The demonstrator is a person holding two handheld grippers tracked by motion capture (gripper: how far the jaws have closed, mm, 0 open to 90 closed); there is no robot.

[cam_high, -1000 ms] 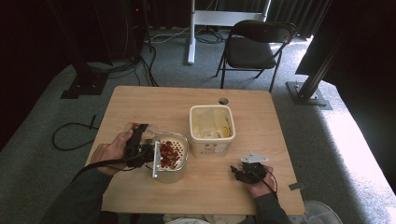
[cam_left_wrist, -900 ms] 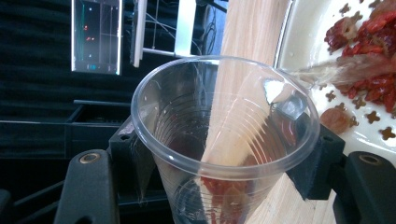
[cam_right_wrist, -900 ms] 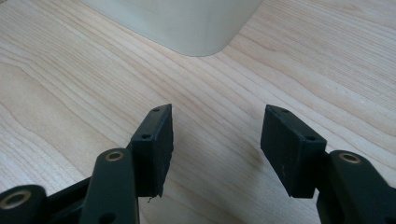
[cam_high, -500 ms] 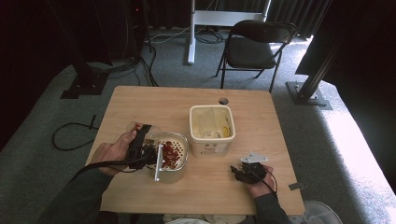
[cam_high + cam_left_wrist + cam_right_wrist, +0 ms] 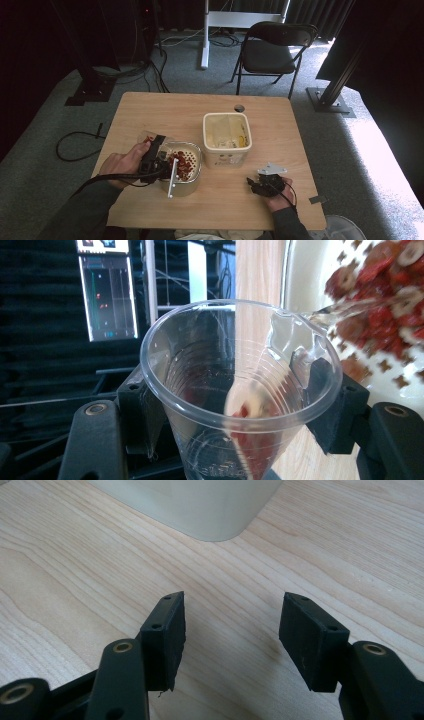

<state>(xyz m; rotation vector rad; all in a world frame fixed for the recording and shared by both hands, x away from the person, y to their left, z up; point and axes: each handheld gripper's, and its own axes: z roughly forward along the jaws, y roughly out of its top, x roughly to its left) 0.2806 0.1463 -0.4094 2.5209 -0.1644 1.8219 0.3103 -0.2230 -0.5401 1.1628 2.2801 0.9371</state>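
My left gripper (image 5: 158,151) (image 5: 232,400) is shut on a clear plastic cup (image 5: 150,140) (image 5: 210,385), its jaws pressing on both sides below the rim. The cup is tipped toward a pale colander bowl (image 5: 198,151) (image 5: 310,270) holding red dried pieces (image 5: 185,165) (image 5: 385,295). A few red pieces lie inside the cup. A white handle (image 5: 172,179) crosses the bowl's near side. My right gripper (image 5: 254,186) (image 5: 232,625) rests on the wooden table (image 5: 165,110) at the front right, open, with nothing between its jaws. A cream square tub (image 5: 227,157) (image 5: 200,505) stands just beyond it.
The tub sits mid-table with yellowish bits inside. A small round hole (image 5: 239,108) marks the table's far edge. A black folding chair (image 5: 275,50) stands behind the table, and a cable (image 5: 75,145) loops on the floor at the left. Grey tape (image 5: 316,200) lies near the right corner.
The white handle over the bowl's near side has swung slightly to the right. Both hands kept their places.
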